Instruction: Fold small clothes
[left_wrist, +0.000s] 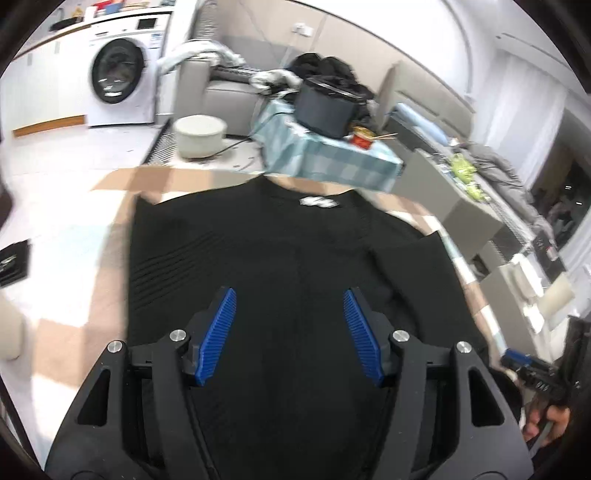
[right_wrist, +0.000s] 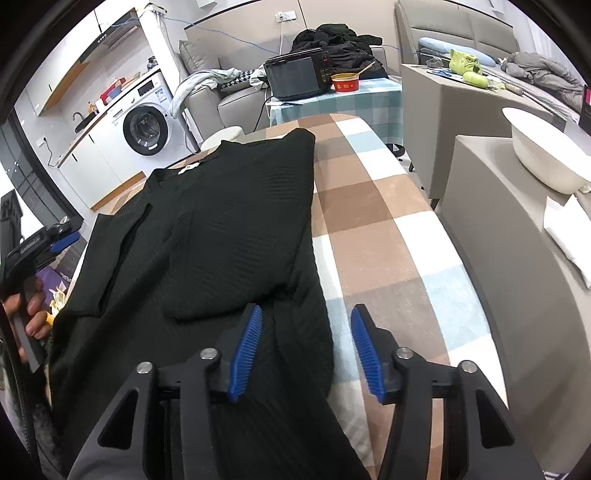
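Right gripper, blue pads apart and gripping nothing, straddles the near right edge of the black ribbed knit top, lying lengthwise along the checked ironing board, collar far; left gripper hovers open mid-garment.

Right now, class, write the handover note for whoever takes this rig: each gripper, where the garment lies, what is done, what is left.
Left gripper: jaws open, nothing held, over the middle of the black top.
Right gripper: jaws open, astride the top's right edge, not gripping.
Top lies flat on the checked cloth, collar away from you.
Done: both sleeves folded in over the body.
Left: fold the body up, probably hem to collar.
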